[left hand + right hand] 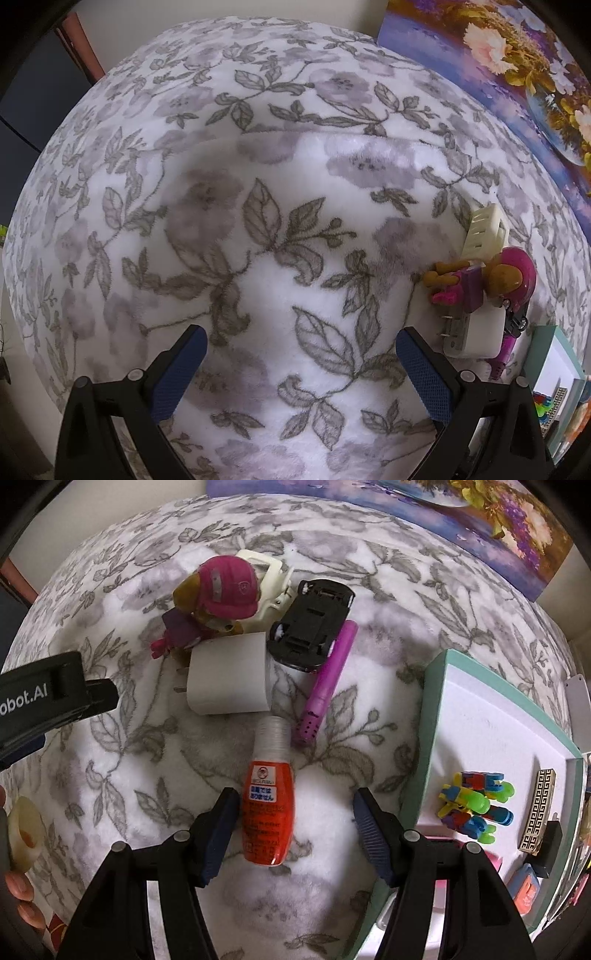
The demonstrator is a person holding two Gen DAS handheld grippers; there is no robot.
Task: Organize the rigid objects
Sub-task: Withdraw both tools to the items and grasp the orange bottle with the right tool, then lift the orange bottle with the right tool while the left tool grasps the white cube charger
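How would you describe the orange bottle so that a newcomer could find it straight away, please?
On the floral blanket, left of the mint-rimmed tray, lies a cluster of small items. The orange bottle lies nearest, between the open right gripper fingers. It alone is bright orange with a clear cap.

Bottle before charger; tray rightward

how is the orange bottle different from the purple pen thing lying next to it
The orange bottle is fat with a clear cap and a printed label; the purple pen is slim and plain. The bottle lies between the open jaws of the right hand-held gripper; the pen lies beyond them, beside the black toy car. Both lie flat on the floral blanket.
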